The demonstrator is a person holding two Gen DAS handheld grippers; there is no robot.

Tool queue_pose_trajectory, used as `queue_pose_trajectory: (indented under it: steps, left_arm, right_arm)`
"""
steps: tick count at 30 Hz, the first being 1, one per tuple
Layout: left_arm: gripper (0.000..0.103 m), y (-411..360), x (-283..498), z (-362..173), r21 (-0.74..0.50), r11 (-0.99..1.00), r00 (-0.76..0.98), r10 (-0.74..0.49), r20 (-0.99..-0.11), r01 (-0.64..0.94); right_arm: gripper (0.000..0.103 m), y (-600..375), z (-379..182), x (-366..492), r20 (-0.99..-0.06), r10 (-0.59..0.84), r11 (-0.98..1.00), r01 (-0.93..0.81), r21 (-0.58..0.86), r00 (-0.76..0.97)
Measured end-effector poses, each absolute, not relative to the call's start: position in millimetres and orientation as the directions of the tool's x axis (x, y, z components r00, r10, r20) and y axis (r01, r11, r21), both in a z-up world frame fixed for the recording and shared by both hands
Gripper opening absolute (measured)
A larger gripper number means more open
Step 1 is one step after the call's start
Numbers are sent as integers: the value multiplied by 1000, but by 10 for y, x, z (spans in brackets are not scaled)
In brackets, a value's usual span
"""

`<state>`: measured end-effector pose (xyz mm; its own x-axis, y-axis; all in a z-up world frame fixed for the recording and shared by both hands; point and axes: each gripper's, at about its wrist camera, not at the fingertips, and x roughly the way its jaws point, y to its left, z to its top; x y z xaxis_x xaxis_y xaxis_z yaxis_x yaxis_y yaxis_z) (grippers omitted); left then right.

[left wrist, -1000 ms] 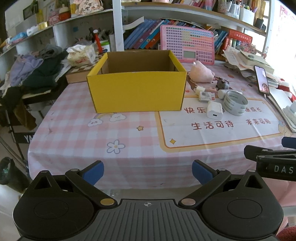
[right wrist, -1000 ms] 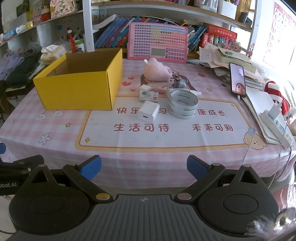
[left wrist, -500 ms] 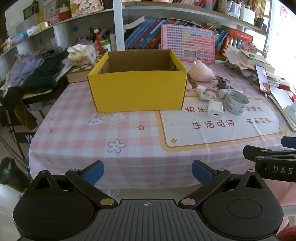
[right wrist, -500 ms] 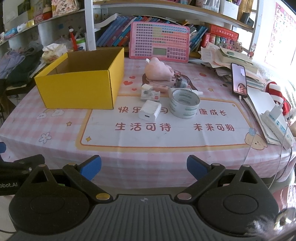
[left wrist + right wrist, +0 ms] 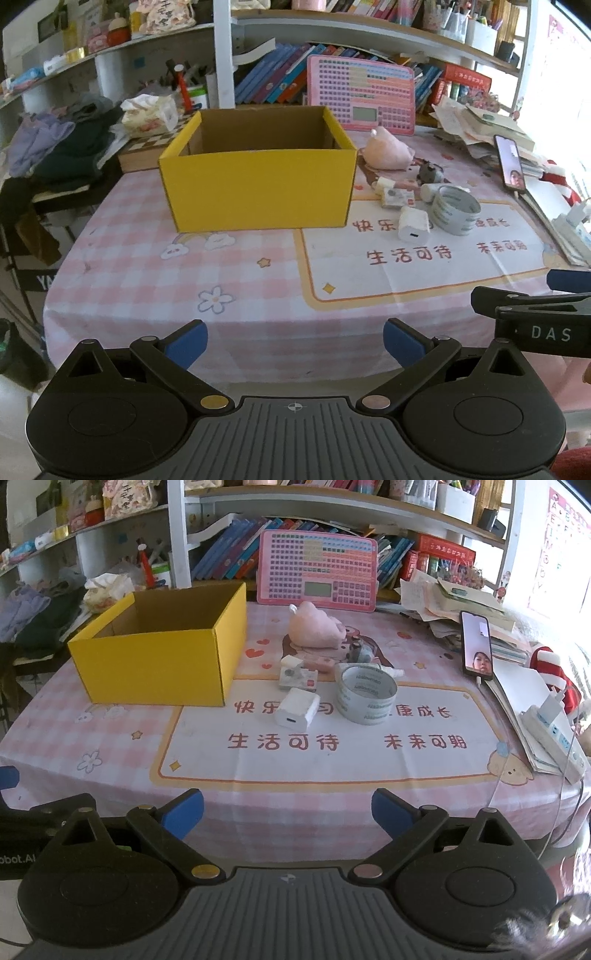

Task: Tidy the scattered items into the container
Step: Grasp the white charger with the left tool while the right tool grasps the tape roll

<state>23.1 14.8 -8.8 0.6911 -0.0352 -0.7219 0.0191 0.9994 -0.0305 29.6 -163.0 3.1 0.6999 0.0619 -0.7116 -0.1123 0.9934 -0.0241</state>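
Observation:
An open yellow cardboard box [image 5: 258, 188] [image 5: 159, 664] stands on the pink checked tablecloth; what I see of its inside is bare. To its right lie a white charger [image 5: 413, 224] [image 5: 296, 713], a roll of clear tape [image 5: 455, 215] [image 5: 366, 695], a small white device [image 5: 298, 677], a pink plush toy [image 5: 386, 153] [image 5: 316, 627] and a small grey item [image 5: 356, 651]. My left gripper [image 5: 293, 341] is open and empty at the table's near edge. My right gripper [image 5: 287, 814] is open and empty there too, right of the left one.
A phone [image 5: 476, 646] leans on stacked papers at the right. A power strip [image 5: 554, 734] lies on books at the right edge. A pink keyboard toy [image 5: 317, 572] and bookshelves stand behind. Clothes [image 5: 55, 147] pile up at the left.
Both grippers have moved slightly forward toward the table; the box and items look a little nearer. Nothing on the table has moved.

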Motion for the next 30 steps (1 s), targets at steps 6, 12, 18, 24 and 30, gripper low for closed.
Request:
queue_pose_trajectory:
  steps: [6,12,18,24,30]
  left_arm:
    - [102,50,334,-108,-49,998,687,-64,-723,42]
    - [102,-107,448,-112,-56,995,693,-100,-714,86]
    - [101,-306,627,-116,-54,988,697,-141,-703,145]
    - [101,-551,897,-108,-34,974,704,-185,-686,223]
    - [95,-775,1262,-175,-37,962,686,-219,-694,270]
  right_arm:
    - [96,-1731,7,352,-711,63,994,-105,-16,701]
    - [89,-1854,-11,476,-711,62,995,-96,-7,700]
    - [87,-1986,-22,685,-707,55,996,-87,-10,706]
    - [87,-2174,-38,1027,-701,41,998,-64,-7,712]
    - [87,-2335,-87,1381,-709,35,998,-64,-14,704]
